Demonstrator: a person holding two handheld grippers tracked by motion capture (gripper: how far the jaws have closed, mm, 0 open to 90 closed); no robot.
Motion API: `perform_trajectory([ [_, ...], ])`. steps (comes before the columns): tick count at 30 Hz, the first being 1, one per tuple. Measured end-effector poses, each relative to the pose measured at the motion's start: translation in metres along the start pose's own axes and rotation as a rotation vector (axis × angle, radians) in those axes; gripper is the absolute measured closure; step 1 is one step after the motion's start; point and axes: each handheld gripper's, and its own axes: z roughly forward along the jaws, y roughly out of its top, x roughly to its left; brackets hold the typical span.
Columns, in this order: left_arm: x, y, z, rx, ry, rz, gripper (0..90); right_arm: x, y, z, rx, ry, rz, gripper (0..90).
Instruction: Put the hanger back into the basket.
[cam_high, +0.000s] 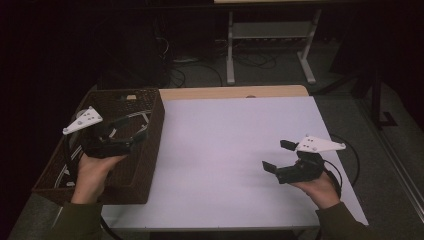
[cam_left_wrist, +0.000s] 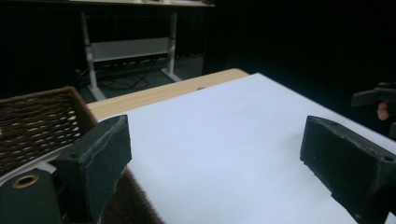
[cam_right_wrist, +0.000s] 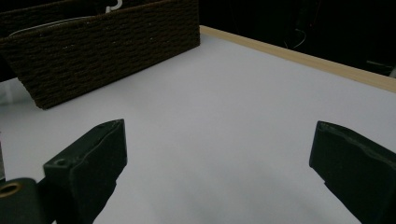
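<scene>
Two claws and one woven basket sit at one desk. The left claw (cam_high: 131, 136) hangs over the basket (cam_high: 150, 150), at about 9 o'clock of the high view, held by the person's left hand (cam_high: 92, 172). Its two black jaws stand spread wide with nothing between them; the left gripper view looks out between them, over the basket's rim (cam_left_wrist: 44, 100) and across the bare white desk top (cam_left_wrist: 224, 154).

The right claw (cam_high: 278, 156) is at about 4 o'clock of the high view, held by the right hand (cam_high: 320, 189) just above the white surface (cam_high: 225, 150) and well apart from the basket. Its two jaws are likewise spread wide and grip nothing. In the right gripper view the basket's brown side wall (cam_right_wrist: 107, 51) stands at about 11 o'clock beyond the jaws, with open white desk (cam_right_wrist: 219, 121) in between.

The single dark brown basket rests on the desk's left end, its long side running along the left edge of the white sheet. White, wire-like pieces lie inside it (cam_high: 145, 117); what they are and how many cannot be told.

One strip of bare wood (cam_high: 235, 92) shows along the far edge of the desk at 12 o'clock. Beyond it, on the floor, stands one grey frame with two legs (cam_high: 270, 35) and loose cables around its feet.
</scene>
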Motion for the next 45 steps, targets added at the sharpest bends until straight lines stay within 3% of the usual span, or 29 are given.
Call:
perform_trajectory([
  [15, -0.026, -0.007, 0.02, -0.032, -0.106, 0.022, 8.2, -0.006, 0.014, -0.003, -0.049, -0.015, 0.006, 3.7],
  [23, -0.036, -0.013, 0.032, -0.039, -0.17, 0.026, 7.8, -0.008, 0.024, -0.007, -0.108, -0.008, 0.011, 3.7],
  [34, -0.031, -0.016, 0.032, -0.098, -0.186, 0.057, 5.7, -0.008, 0.043, -0.016, -0.238, 0.012, 0.026, 0.1],
  [45, -0.03, -0.021, 0.031, -0.137, -0.203, 0.066, 5.7, -0.009, 0.046, -0.022, -0.27, 0.011, 0.029, 0.1],
])
